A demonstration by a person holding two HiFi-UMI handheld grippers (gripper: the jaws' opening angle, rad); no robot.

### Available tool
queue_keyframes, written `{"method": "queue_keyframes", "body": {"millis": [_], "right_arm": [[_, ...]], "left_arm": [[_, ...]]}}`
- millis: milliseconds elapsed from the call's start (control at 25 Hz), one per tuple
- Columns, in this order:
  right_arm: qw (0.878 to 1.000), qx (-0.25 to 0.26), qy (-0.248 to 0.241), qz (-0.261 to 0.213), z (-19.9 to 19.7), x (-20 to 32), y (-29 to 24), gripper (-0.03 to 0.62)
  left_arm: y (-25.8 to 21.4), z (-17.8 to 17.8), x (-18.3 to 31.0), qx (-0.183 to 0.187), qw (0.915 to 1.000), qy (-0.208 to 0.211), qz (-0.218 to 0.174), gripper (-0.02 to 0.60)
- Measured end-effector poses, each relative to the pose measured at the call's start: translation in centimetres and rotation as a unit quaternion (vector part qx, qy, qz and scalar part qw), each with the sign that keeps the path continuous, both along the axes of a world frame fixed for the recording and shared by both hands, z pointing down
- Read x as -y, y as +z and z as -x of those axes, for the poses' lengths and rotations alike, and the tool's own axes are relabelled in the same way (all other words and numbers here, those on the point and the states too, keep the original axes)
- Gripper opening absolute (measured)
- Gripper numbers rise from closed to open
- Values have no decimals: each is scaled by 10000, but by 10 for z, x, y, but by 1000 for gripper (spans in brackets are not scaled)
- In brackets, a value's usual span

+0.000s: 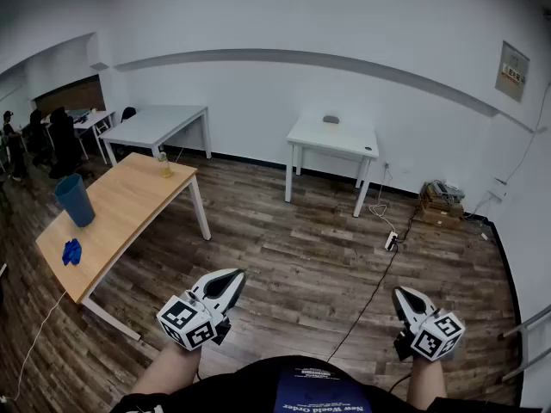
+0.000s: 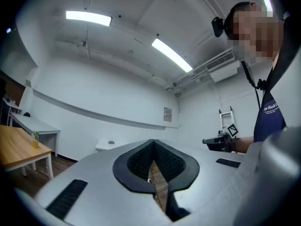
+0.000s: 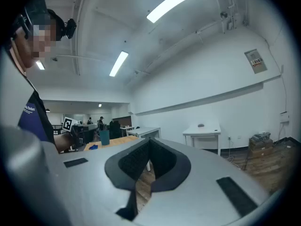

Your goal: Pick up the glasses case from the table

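Two grippers, left gripper and right gripper, both closed, empty. One glasses case flat on far white desk, seemingly lying left-to-right.

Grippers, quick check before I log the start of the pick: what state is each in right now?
Left gripper: closed, holding nothing.
Right gripper: closed, holding nothing.

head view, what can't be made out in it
- Dark object on the white table: too small in every view to confirm as a glasses case.
- Blue item on the wooden table: too small to identify.
- Wall notice: print too small.
- Left forearm: cut off by the bottom edge.
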State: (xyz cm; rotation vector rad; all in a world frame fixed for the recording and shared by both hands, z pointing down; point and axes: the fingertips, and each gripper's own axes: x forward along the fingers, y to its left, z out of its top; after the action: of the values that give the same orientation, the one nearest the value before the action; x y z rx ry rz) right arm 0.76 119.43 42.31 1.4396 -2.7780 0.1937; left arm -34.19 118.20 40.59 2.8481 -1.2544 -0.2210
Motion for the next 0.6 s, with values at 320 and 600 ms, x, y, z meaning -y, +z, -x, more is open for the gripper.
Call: {"method": "queue_keyframes", "body": {"millis": [320,600], "right_arm": [[10000,1,-2,12,-3,4,4,-2],[9998,144,63,131,-10,8,7,-2]], "left_arm": [[2,-4,5,-14,10000,1,50,2],[2,-11,9,34,9999,70,64,2]]}}
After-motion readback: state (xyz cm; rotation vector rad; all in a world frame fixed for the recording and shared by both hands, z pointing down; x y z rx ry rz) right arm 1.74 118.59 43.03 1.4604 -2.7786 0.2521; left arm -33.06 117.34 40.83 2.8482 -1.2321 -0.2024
